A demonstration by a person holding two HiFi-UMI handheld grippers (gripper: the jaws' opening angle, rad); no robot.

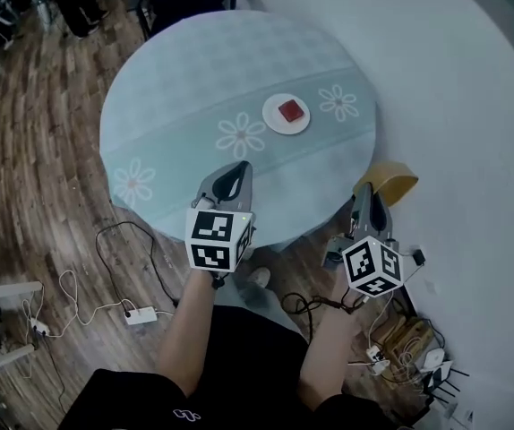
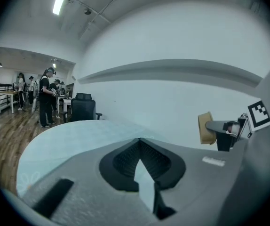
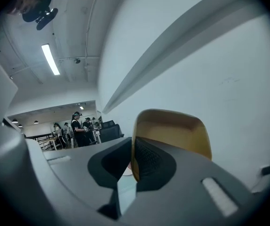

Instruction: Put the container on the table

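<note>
Pinching one wall of the tan container (image 1: pixel 393 179) with the right gripper (image 1: pixel 370 190), in the air just off the round table (image 1: pixel 185 79) at 4 o'clock. Poising the left gripper (image 1: pixel 234 168) over the 6 o'clock edge, jaws pressed together on nothing.

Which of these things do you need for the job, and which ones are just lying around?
For the job:
- yellow container, pinched at its rim by the right gripper
- round table where it goes

Just lying about:
- white plate with a red thing on it
- white power strip
- left gripper, shut and empty
</note>
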